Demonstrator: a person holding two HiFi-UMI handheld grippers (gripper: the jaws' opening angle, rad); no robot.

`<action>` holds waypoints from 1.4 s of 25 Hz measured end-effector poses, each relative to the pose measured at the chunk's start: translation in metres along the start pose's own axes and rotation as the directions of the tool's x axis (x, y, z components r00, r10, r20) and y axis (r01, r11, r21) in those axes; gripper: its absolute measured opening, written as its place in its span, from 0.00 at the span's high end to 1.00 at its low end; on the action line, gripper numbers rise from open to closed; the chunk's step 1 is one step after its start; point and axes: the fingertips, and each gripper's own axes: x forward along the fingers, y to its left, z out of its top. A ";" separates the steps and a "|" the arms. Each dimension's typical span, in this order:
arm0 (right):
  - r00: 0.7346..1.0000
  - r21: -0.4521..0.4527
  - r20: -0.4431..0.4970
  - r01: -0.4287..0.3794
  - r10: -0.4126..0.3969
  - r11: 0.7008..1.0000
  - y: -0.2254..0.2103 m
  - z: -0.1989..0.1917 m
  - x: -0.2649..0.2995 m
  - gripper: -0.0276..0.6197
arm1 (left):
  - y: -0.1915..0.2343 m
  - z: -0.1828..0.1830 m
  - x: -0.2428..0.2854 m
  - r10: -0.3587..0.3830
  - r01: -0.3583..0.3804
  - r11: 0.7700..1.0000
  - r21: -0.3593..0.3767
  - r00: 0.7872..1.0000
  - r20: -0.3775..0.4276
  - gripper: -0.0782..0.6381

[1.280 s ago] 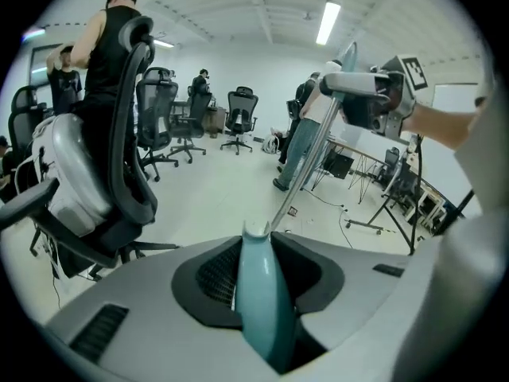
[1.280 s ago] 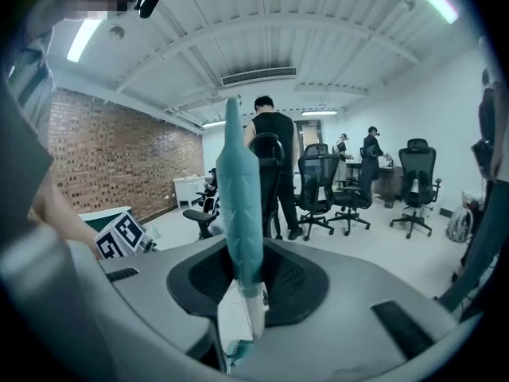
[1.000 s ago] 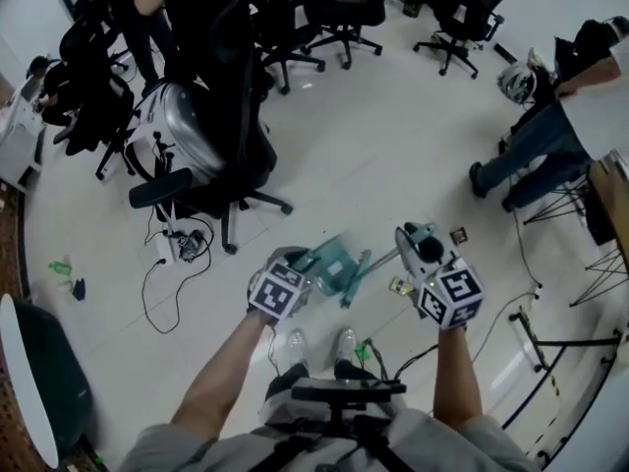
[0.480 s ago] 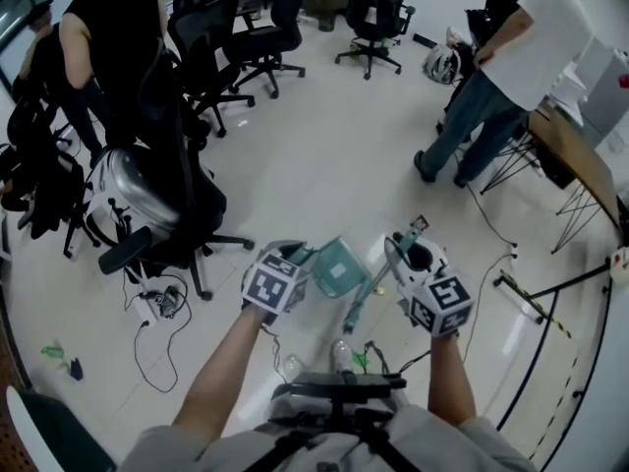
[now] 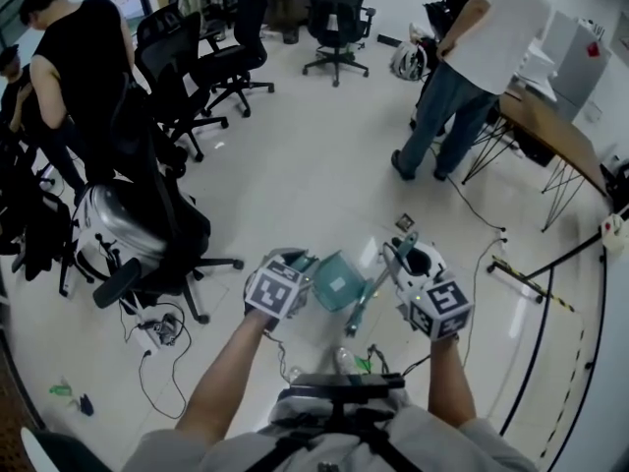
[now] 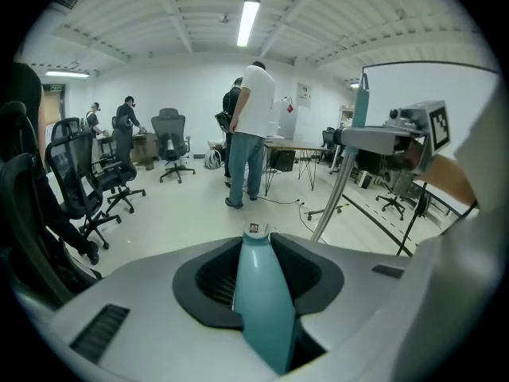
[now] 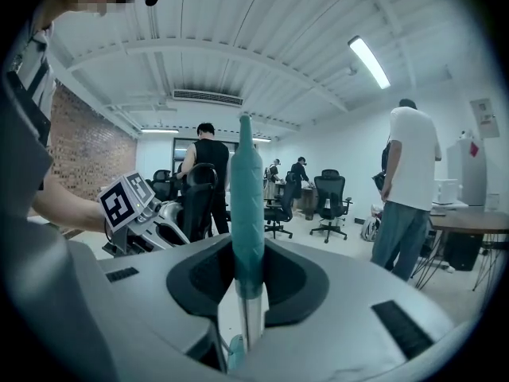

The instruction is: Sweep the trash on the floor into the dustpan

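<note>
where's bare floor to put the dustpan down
The widest bare floor lies straight ahead, between the black chairs on the left and the standing person on the right. A small scrap lies at its near edge. Crowded: cables by the near chair at left, a cord and the desk at right.

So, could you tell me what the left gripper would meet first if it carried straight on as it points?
Probably bare floor near the small scrap, well short of the person in white; depth is hard to judge.
</note>
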 end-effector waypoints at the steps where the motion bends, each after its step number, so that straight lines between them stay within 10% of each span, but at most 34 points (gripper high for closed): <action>1: 1.000 0.007 0.001 0.006 -0.006 1.000 -0.002 -0.001 -0.001 0.82 | -0.002 0.000 0.001 -0.005 0.005 1.000 0.002 1.000 -0.002 0.74; 19: 0.994 0.034 -0.053 0.100 -0.099 0.994 -0.018 -0.025 -0.014 0.82 | -0.003 -0.011 0.010 -0.041 0.042 0.999 0.032 0.999 -0.016 0.74; 35: 0.952 0.108 -0.193 0.260 -0.236 0.959 -0.141 -0.145 -0.030 0.82 | -0.007 -0.056 0.128 -0.159 0.212 0.952 0.220 0.958 -0.237 0.74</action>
